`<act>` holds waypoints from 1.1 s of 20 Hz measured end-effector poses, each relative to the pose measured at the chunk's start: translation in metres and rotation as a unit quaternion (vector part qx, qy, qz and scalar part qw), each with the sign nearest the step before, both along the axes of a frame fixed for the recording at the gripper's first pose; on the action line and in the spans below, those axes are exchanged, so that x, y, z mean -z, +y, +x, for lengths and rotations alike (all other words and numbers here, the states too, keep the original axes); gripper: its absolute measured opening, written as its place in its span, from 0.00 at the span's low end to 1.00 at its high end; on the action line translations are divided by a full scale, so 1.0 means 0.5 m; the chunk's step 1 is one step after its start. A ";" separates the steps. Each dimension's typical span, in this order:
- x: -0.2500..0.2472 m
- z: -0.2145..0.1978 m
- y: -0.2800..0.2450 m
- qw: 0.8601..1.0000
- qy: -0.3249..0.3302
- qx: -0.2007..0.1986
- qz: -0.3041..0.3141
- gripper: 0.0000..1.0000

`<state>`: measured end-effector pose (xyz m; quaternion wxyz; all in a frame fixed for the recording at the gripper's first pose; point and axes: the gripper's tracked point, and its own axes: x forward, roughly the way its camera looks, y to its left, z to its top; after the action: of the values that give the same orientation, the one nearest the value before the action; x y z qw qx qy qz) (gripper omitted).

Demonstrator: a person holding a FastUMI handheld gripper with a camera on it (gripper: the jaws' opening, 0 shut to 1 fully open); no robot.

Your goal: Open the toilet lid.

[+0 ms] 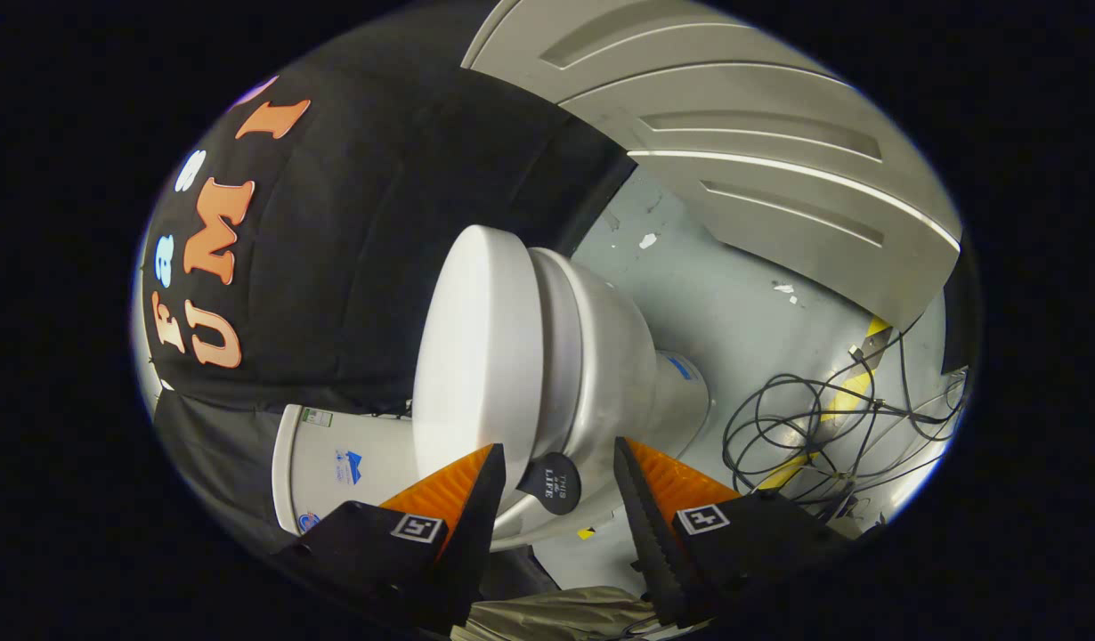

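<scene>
While the gripper (556, 499) sits jaws wide apart, the closed toilet lid (481, 347) and its round dark tag (552, 483) lie between the fingers

- Lid (481, 347): near edge hidden behind the tongs (556, 499), whose spread fingers straddle it.
- Tank (334, 463): partly hidden by lid and a finger.
- Cables (823, 427): far ends cut off.

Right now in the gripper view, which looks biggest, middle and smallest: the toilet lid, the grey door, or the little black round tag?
1. Grey door, though it is farther off.
2. Toilet lid, nearer the camera, so this order is unsure.
3. Black round tag, between the open gripper fingers.
</scene>
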<state>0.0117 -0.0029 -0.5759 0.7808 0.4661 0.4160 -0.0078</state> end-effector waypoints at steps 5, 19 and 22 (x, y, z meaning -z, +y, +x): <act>0.011 -0.004 0.026 0.999 0.004 -0.011 0.030 0.66; 0.002 0.002 0.045 0.998 0.024 0.020 0.051 0.10; -0.005 0.007 0.041 0.999 0.026 0.031 0.029 0.10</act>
<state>0.0149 0.0176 -0.5732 0.7551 0.5014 0.4212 -0.0320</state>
